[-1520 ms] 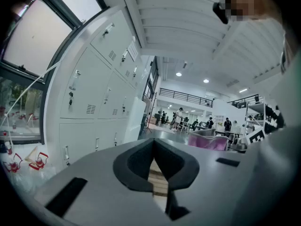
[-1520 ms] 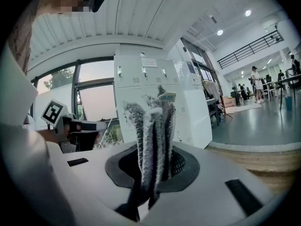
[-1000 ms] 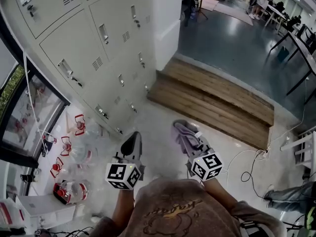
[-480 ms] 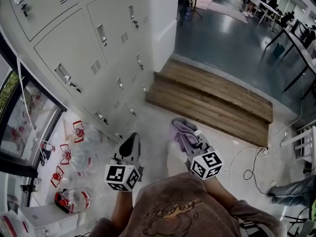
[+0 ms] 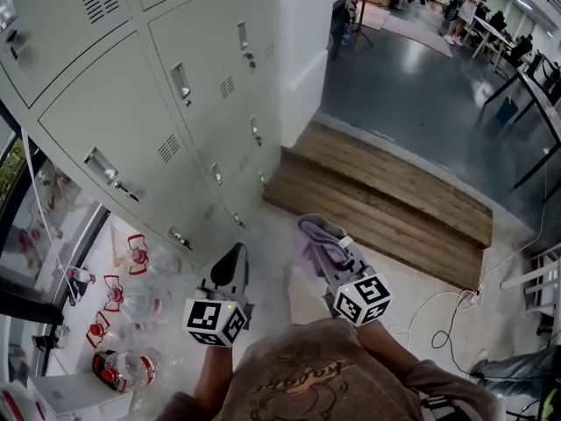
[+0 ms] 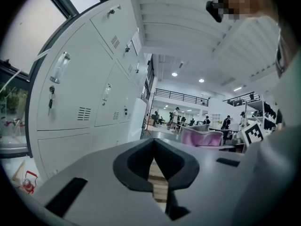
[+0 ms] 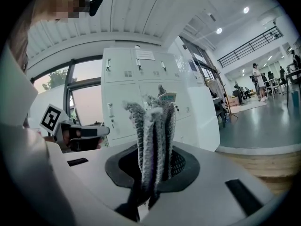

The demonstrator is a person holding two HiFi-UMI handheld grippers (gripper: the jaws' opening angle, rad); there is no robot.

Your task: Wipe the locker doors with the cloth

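The lockers (image 5: 166, 103) stood on your left: flat, pale grey painted metal doors, each with a small louvred vent and a recessed handle. A key hung from one lock in the left gripper view. Past them lay a low step (image 5: 386, 191) of bare wooden planks. The floor (image 5: 272, 226) under you was pale and speckled.

You held one cloth (image 5: 317, 238), lilac and nubbly like terry, folded into several upright layers. It was in your right gripper (image 7: 153, 168), out in front of you above the floor and clear of the doors, touching none of them. Those jaws were clenched on it, and the folds stuck up between the dark pads.

Your left gripper (image 6: 154, 147) carried nothing. Its two jaws were pressed together at the tips, with only planks showing through the slit lower down.

There were two grippers, each with one cube (image 5: 216, 318) of black-and-white markers. On the floor at your left lay clear plastic bottles (image 5: 123, 367) with red handles, too jumbled to count.
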